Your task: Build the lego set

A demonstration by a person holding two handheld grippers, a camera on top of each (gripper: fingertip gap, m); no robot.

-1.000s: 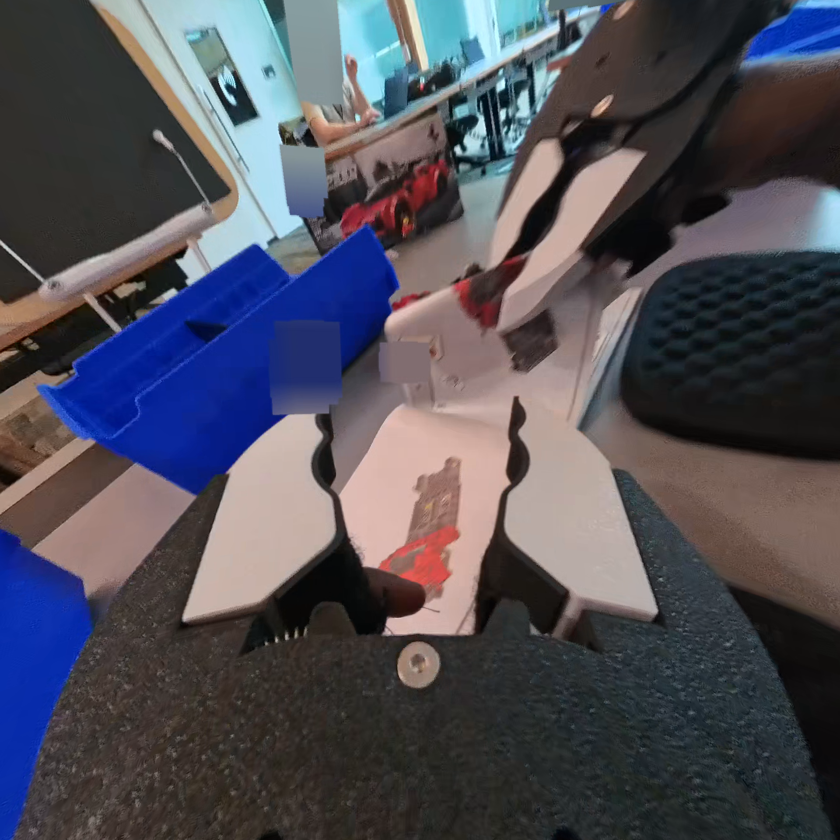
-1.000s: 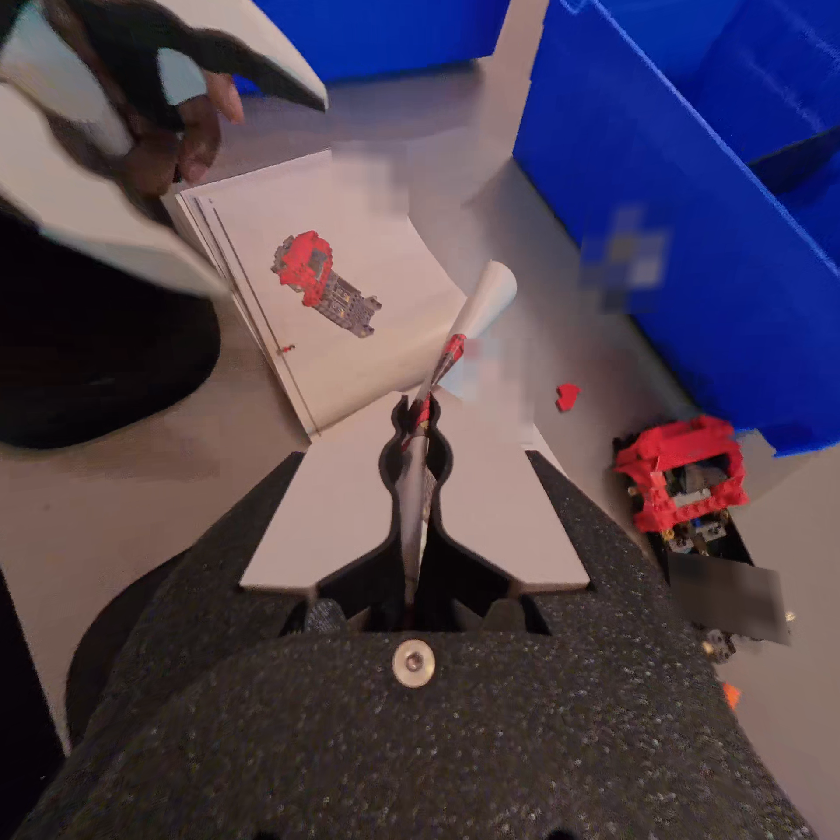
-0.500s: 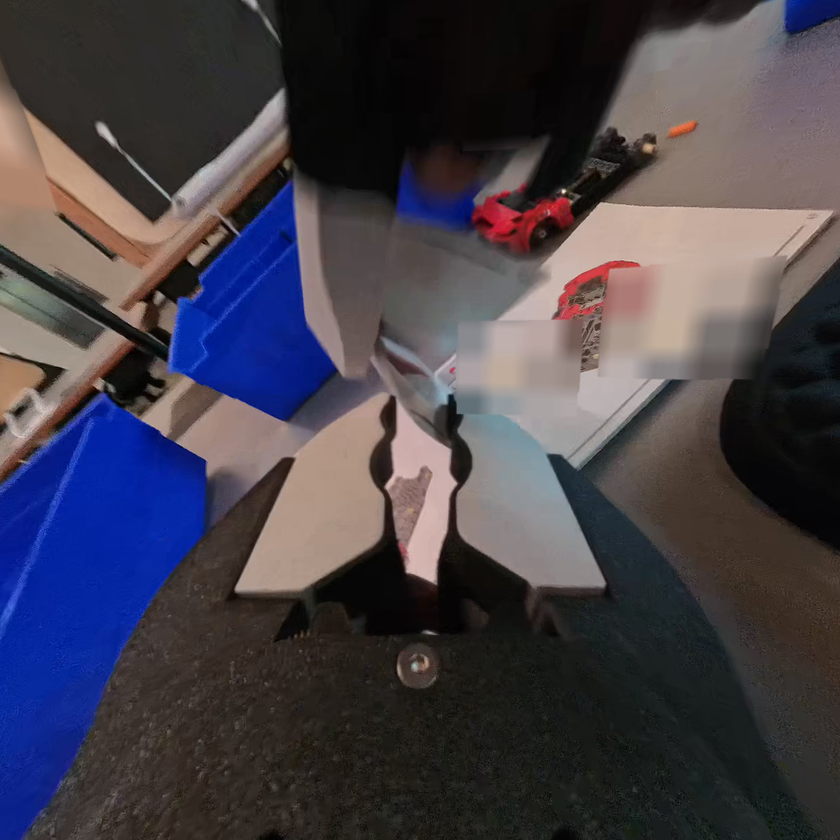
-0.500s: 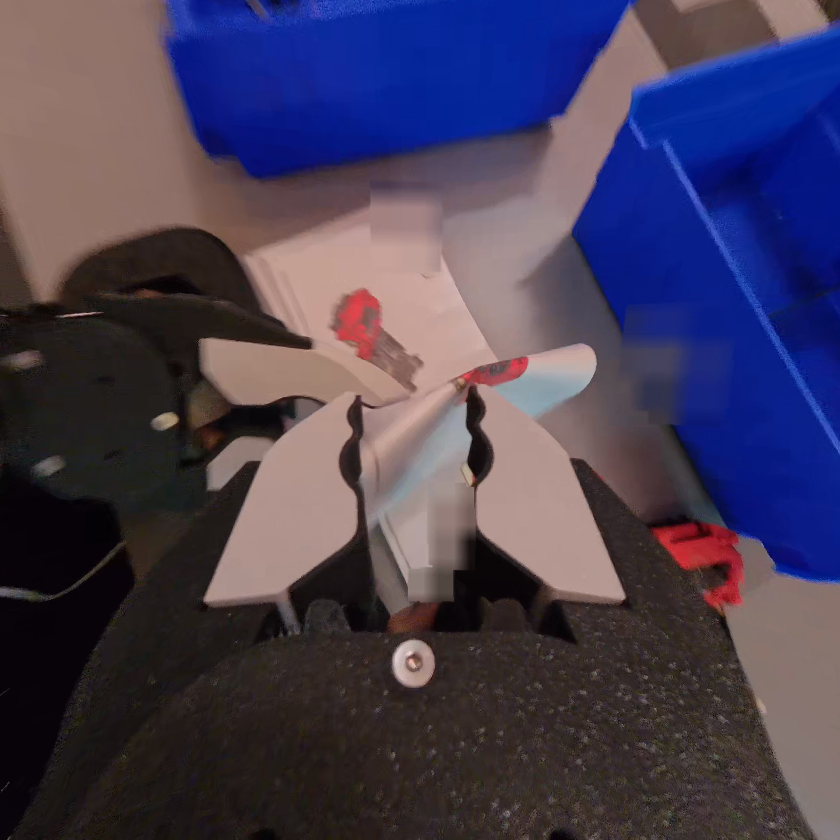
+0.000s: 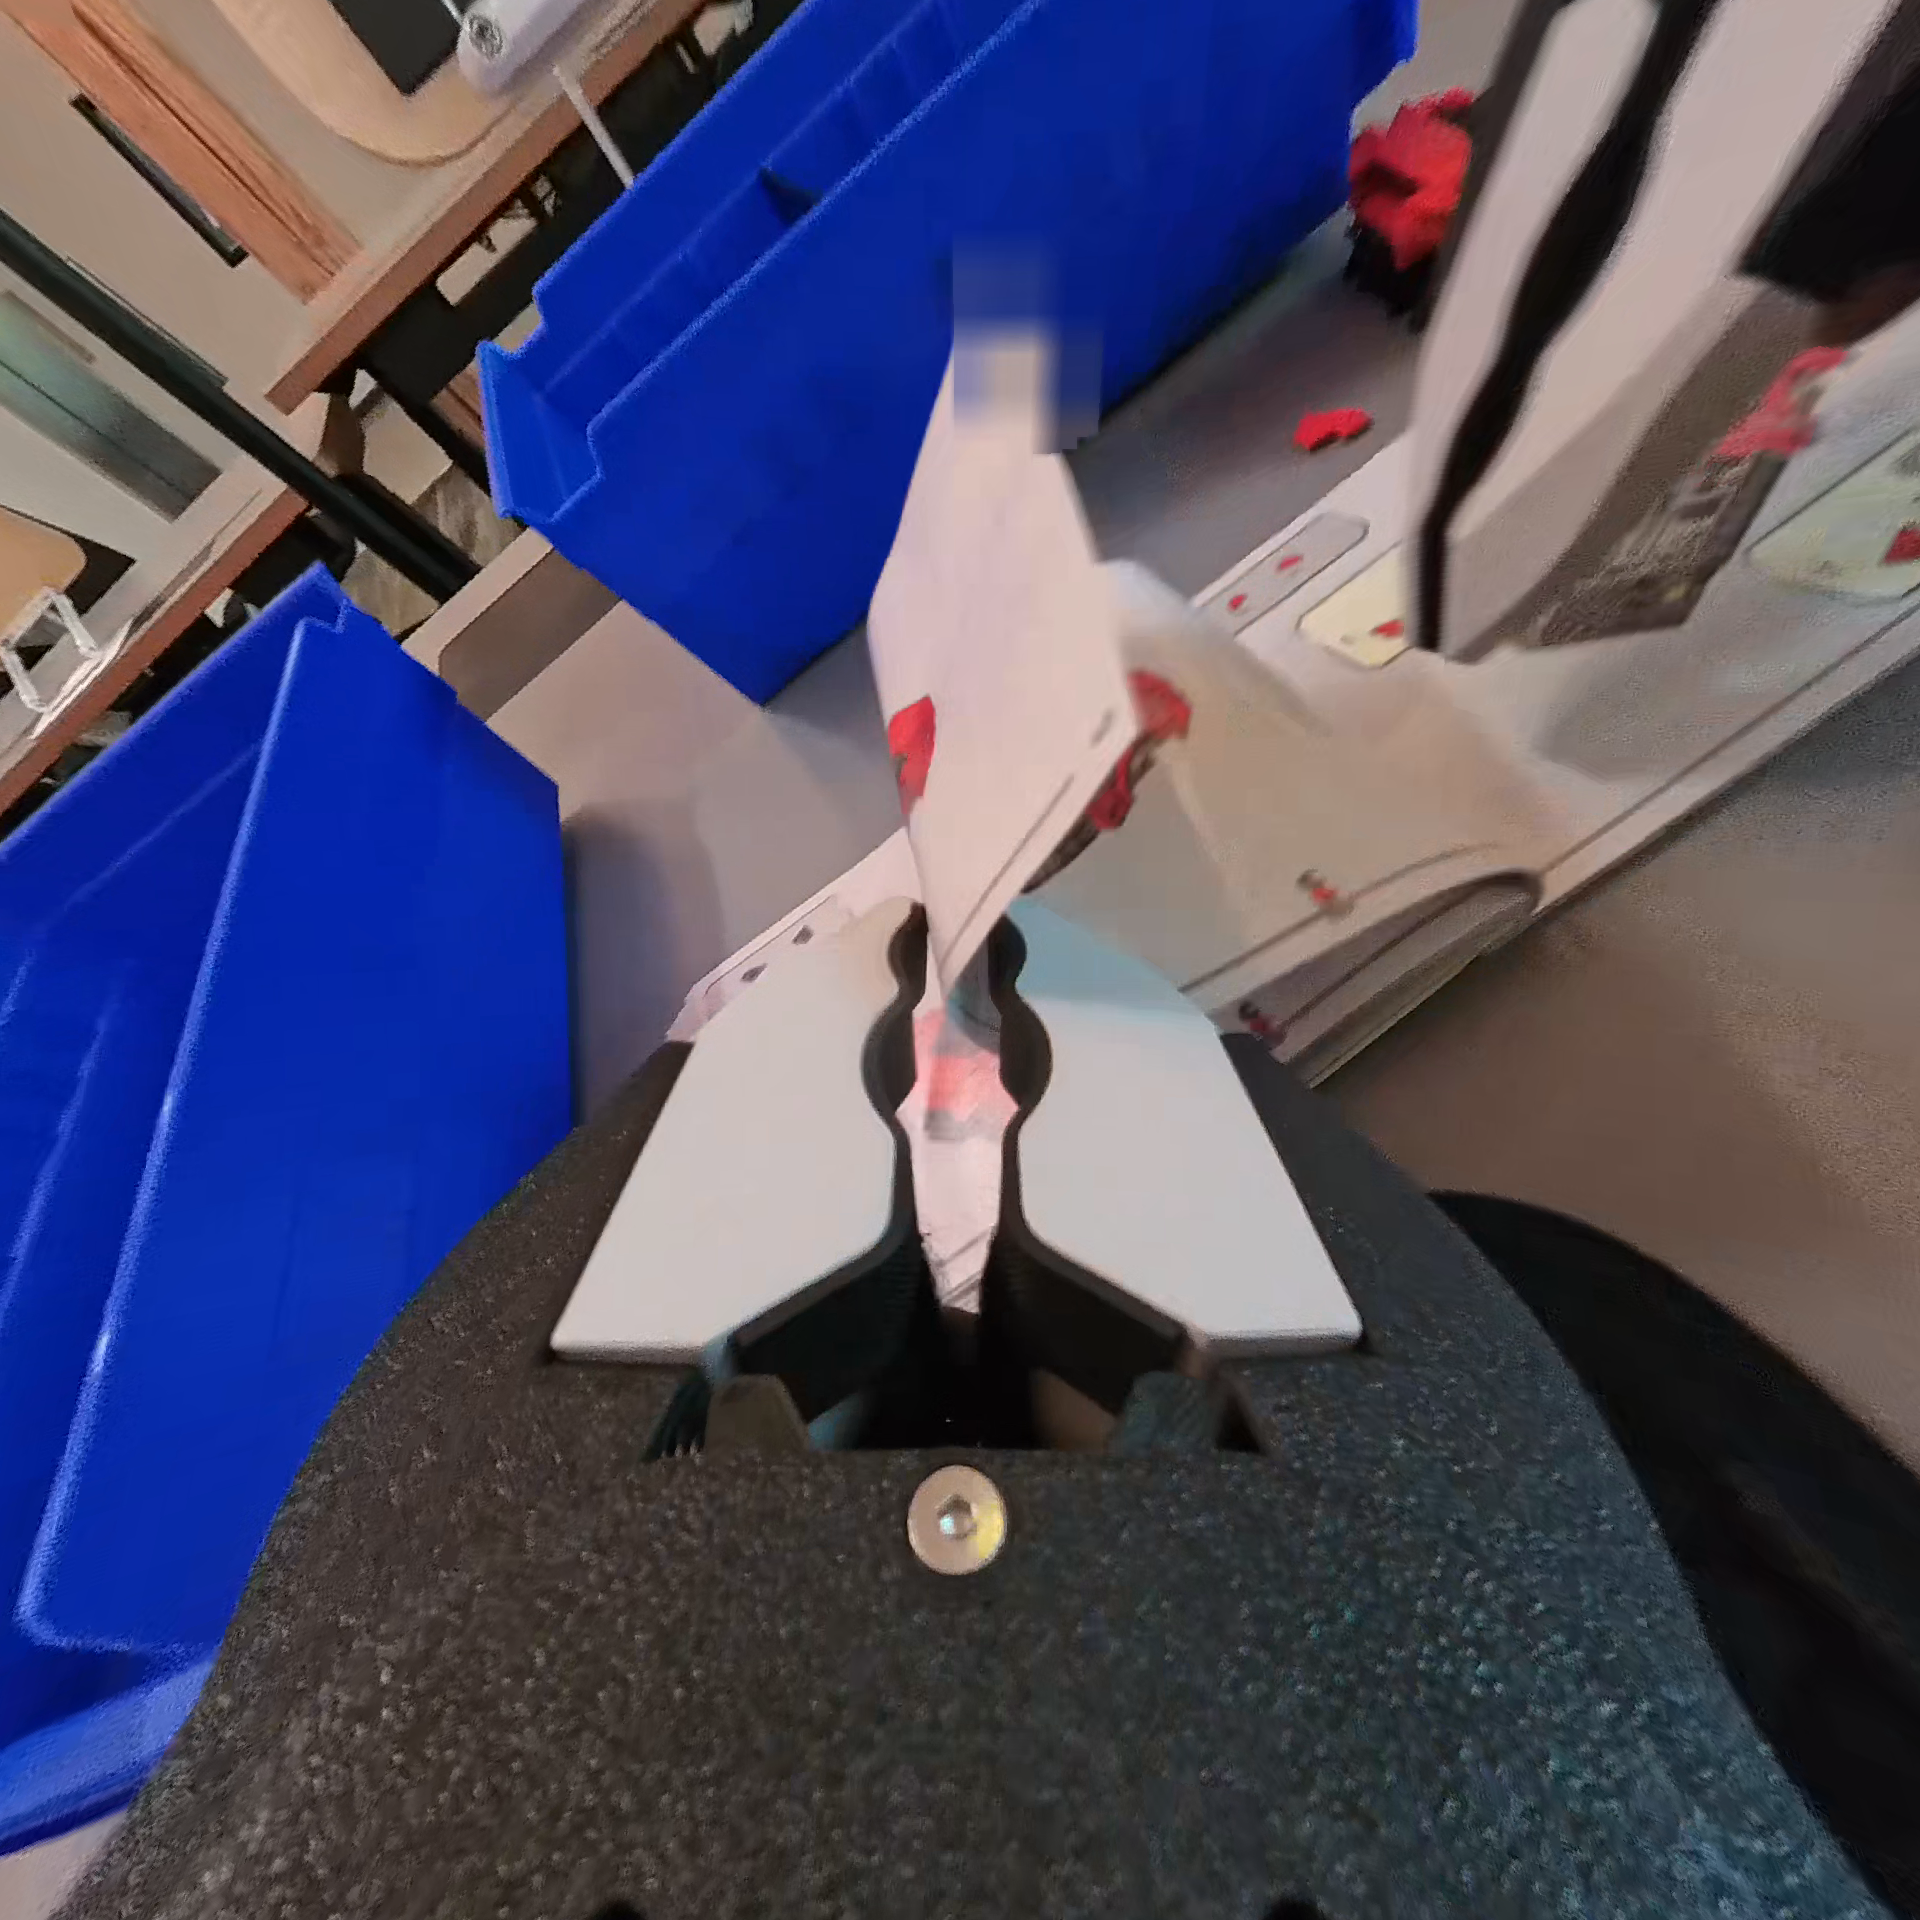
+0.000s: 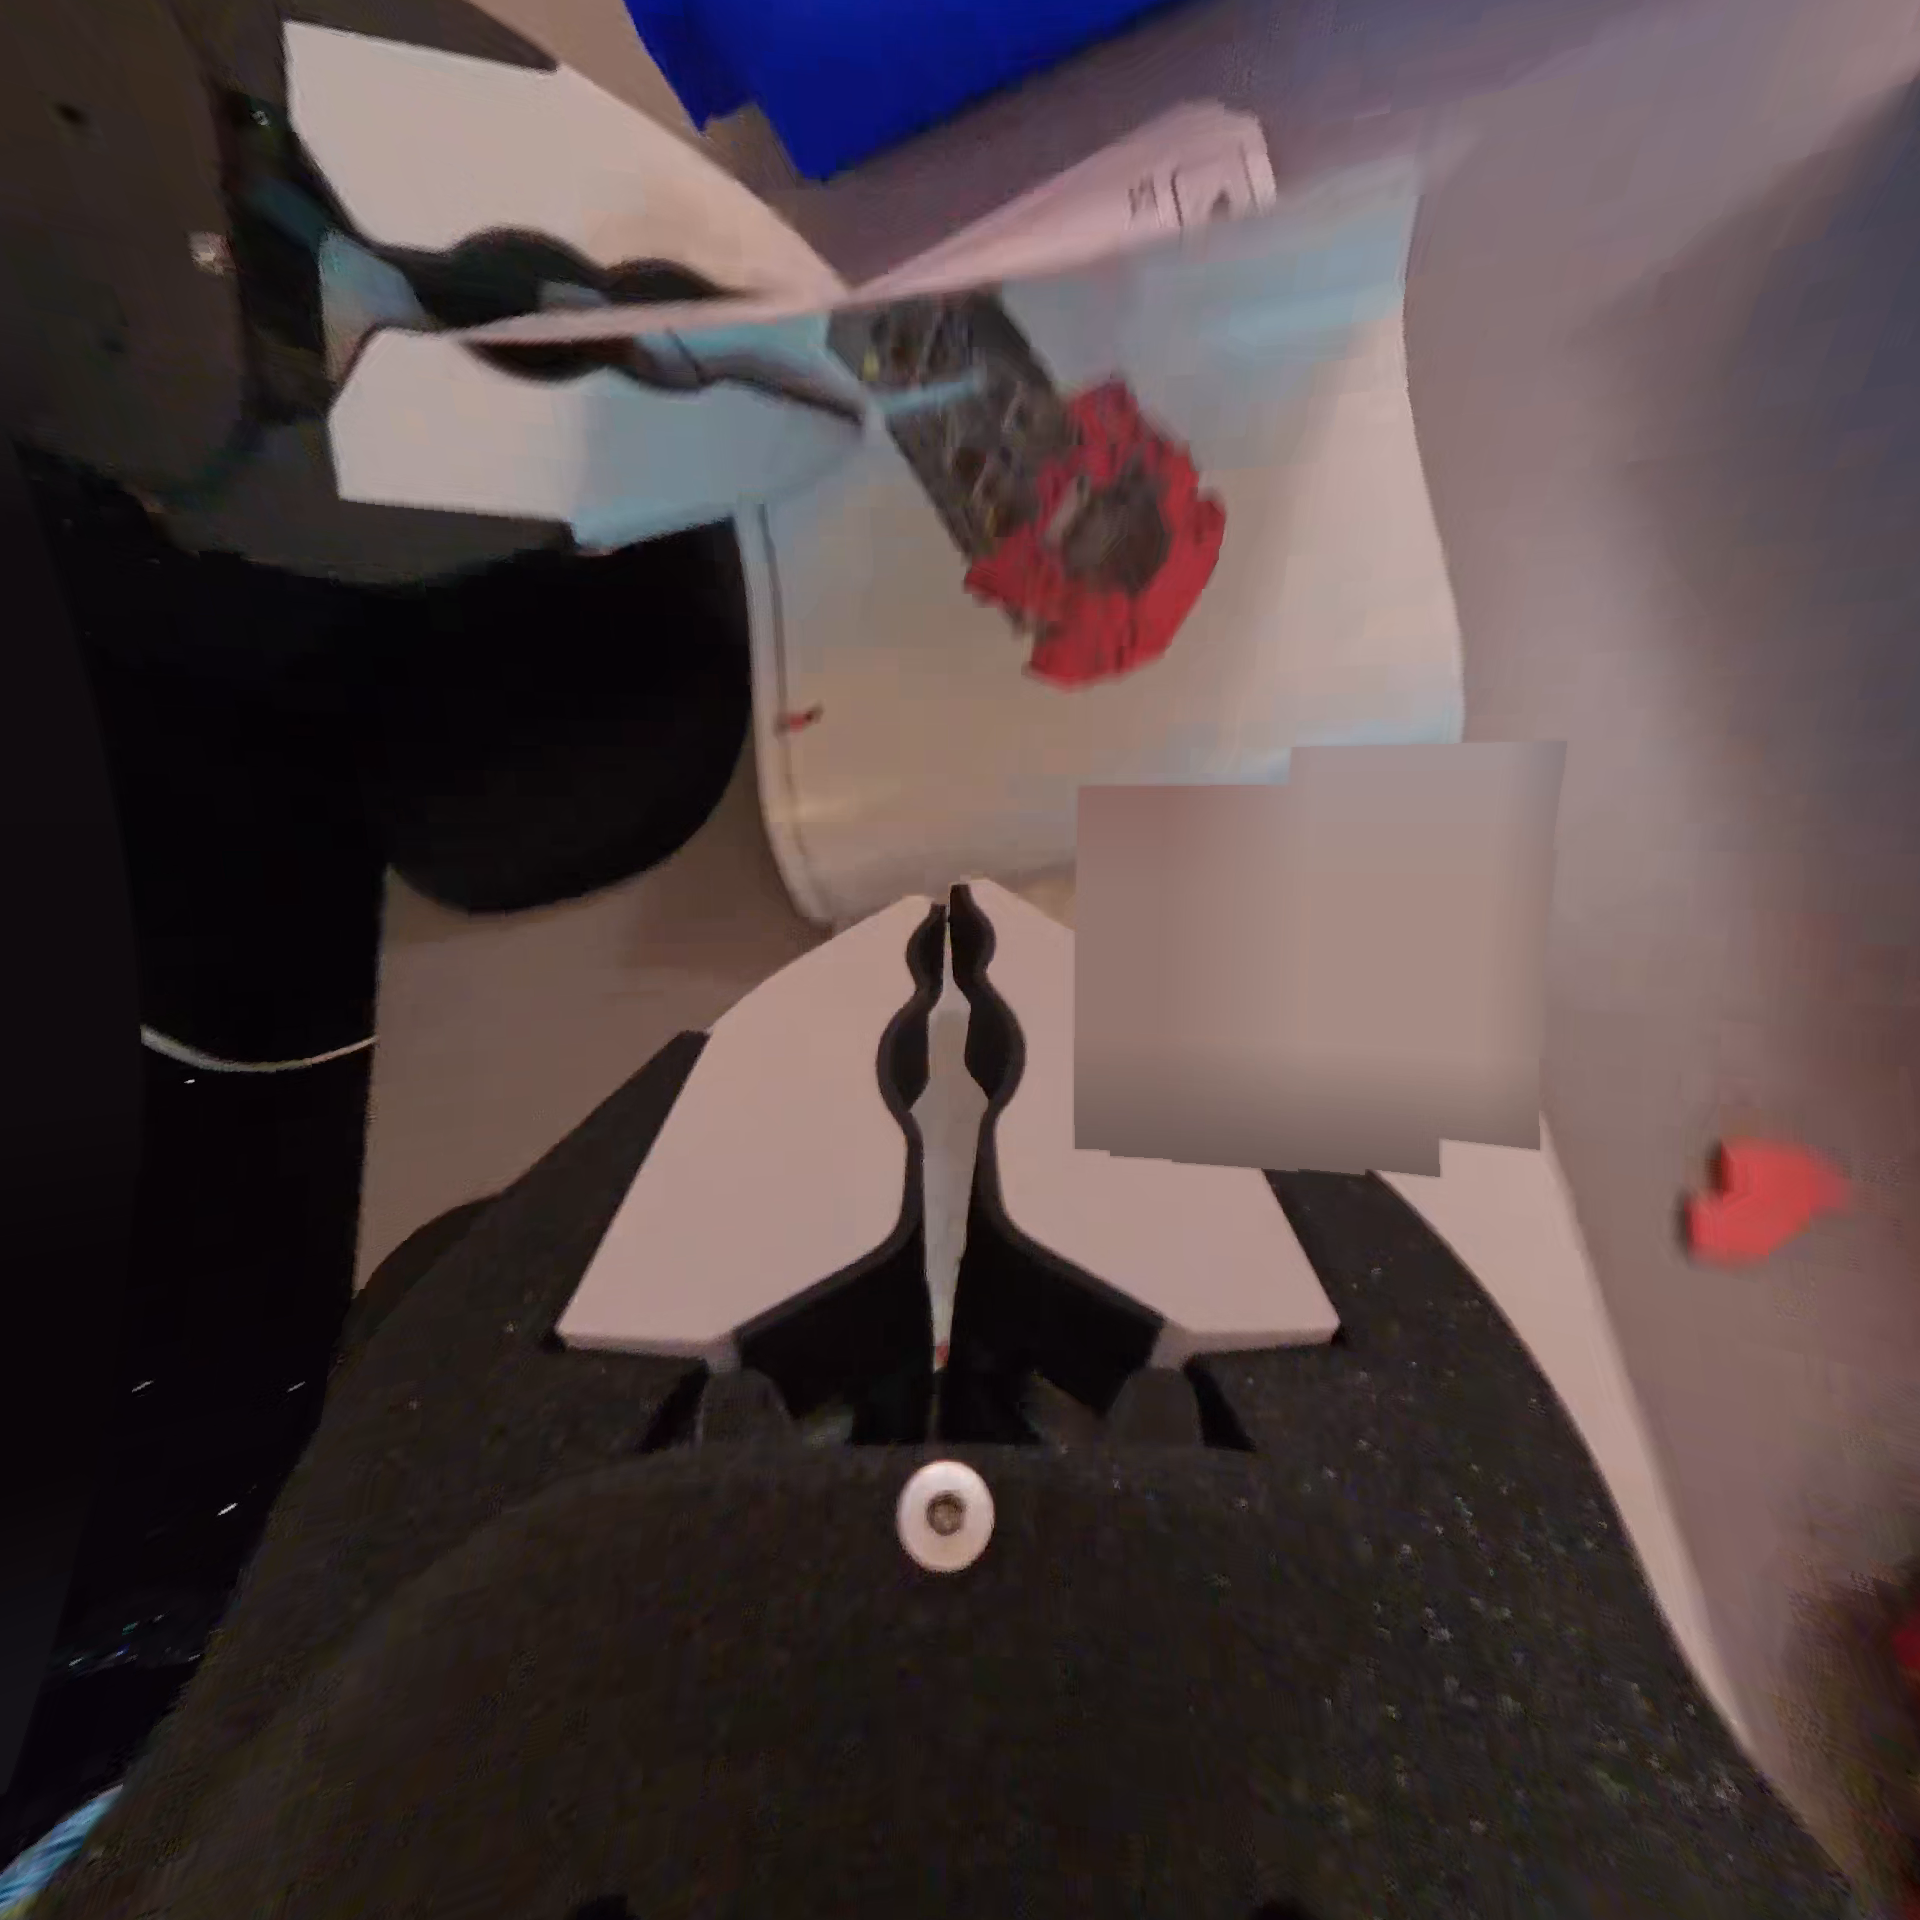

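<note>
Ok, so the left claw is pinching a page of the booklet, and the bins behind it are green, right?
Not quite: the bins are blue, as the left wrist view shows. The left claw is indeed pinching a booklet page.

My left gripper (image 5: 961,925) has pale grey fingers (image 5: 748,1164) in speckled black housing. The page (image 5: 997,665) ahead of it is white, printed red and dark grey. Left of it sit bright blue bins (image 5: 260,1039); the desk (image 5: 1662,935) is grey.

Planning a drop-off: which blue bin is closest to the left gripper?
The blue bin beside the left gripper, on its left; the other bin sits farther ahead.
</note>
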